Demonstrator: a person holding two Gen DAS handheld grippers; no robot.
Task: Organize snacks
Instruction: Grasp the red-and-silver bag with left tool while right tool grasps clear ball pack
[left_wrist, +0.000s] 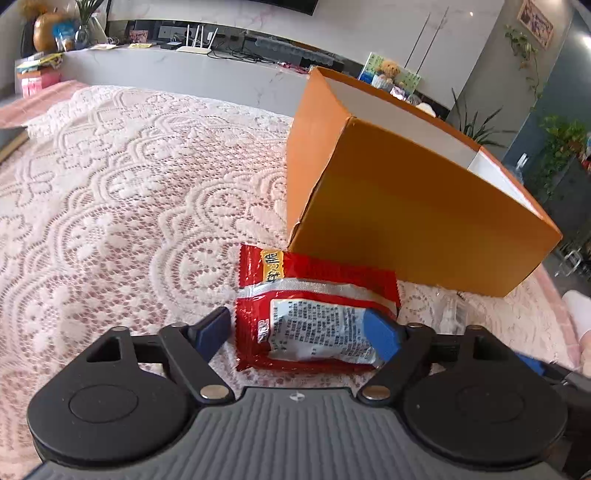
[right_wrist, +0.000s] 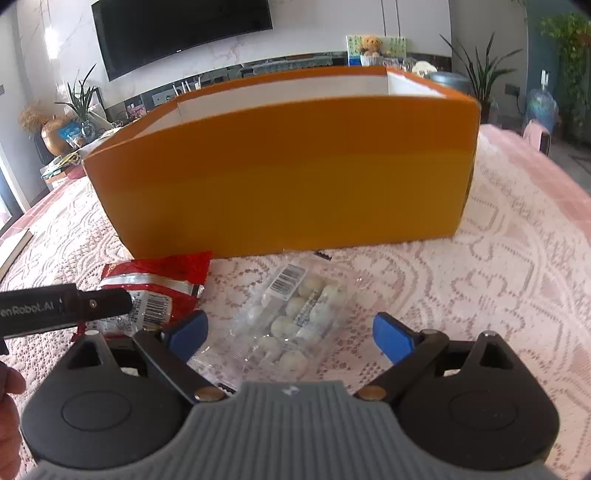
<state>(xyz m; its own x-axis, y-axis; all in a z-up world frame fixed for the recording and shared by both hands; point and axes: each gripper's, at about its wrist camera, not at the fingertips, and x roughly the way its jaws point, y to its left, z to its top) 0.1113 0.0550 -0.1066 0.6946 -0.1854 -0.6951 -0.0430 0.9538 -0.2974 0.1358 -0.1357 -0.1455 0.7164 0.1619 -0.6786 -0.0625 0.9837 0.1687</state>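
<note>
A red snack packet (left_wrist: 314, 314) lies flat on the lace tablecloth, its far edge against the orange box (left_wrist: 406, 206). My left gripper (left_wrist: 299, 330) stands open over it, the blue pads wide apart on either side and not pressing. In the right wrist view a clear bag of white round sweets (right_wrist: 295, 321) lies in front of the orange box (right_wrist: 288, 177). My right gripper (right_wrist: 291, 332) is open around that bag, with its pads clear of it. The red packet (right_wrist: 155, 288) shows at the left, partly hidden by the left gripper's black arm (right_wrist: 66, 308).
The open-topped orange box has white inner walls. Pink lace cloth (left_wrist: 129, 192) covers the table. Behind stand a marble TV shelf (left_wrist: 177, 70) with a router and cables, a wall TV (right_wrist: 177, 33), potted plants and a teddy bear (right_wrist: 370, 45). A hand (right_wrist: 7, 413) shows at the lower left.
</note>
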